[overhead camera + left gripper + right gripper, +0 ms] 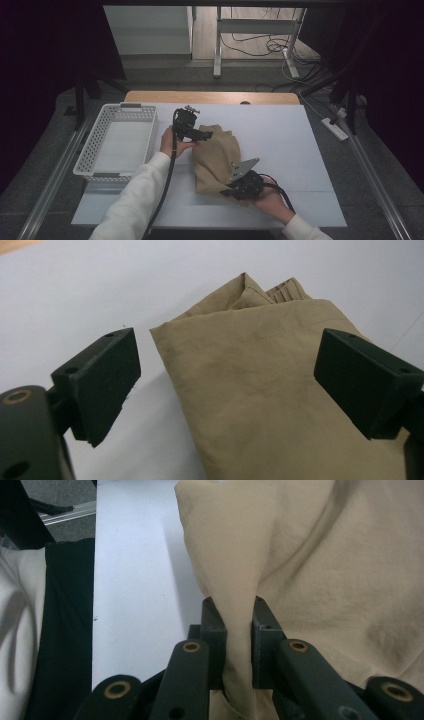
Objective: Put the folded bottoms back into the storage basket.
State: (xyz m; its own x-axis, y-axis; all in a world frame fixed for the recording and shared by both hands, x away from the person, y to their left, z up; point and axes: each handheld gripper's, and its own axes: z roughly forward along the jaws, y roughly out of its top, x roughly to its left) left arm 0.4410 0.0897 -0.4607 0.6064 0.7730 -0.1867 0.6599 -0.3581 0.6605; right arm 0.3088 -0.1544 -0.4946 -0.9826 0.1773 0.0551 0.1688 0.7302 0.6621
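One folded tan cloth (217, 157) lies on the white table (300, 150) just right of the single white basket (120, 140), its long axis running from near edge to far edge. The right gripper (239, 186) pinches its near corner; the left gripper (200, 134) gapes wide over its far end.

1. Near corner of the tan cloth (216, 160) hidden under the right tongs (227, 191) in the high view.
2. Same cloth (280, 405) cut off by the bottom edge between the left tongs (227, 385) in the left gripper view.
3. Pinched fold of cloth (240, 630) lost below the right tongs (239, 625), running out of the bottom edge.
4. Layers at the cloth's far end, beyond the left tongs, too bunched to tell apart.
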